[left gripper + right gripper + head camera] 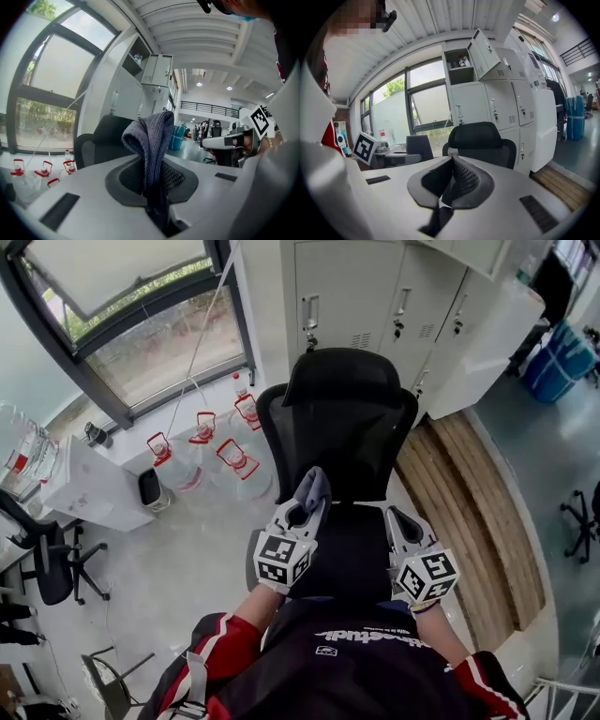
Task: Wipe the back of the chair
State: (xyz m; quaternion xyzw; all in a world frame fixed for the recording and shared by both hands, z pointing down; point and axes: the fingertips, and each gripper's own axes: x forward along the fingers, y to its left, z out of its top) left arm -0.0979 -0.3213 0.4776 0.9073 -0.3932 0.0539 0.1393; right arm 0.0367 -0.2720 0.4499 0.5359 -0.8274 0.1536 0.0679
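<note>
A black office chair (pixel 342 423) with a mesh back and a headrest stands in front of me, its seat (pixel 352 559) toward me. My left gripper (pixel 307 507) is shut on a grey-blue cloth (pixel 316 487), held just before the lower left of the chair back. In the left gripper view the cloth (pixel 152 138) stands up folded out of the jaws, with the chair (pixel 101 140) behind it. My right gripper (pixel 401 521) hovers over the right side of the seat, jaws shut with nothing between them. In the right gripper view the chair (pixel 480 140) faces that gripper (pixel 452 164).
Several clear water jugs with red handles (pixel 202 451) stand on the floor left of the chair, under a window. Grey lockers (pixel 375 296) rise behind it. A wooden platform (pixel 478 512) lies at the right. A white desk (pixel 89 488) and another black chair (pixel 47 563) are at the left.
</note>
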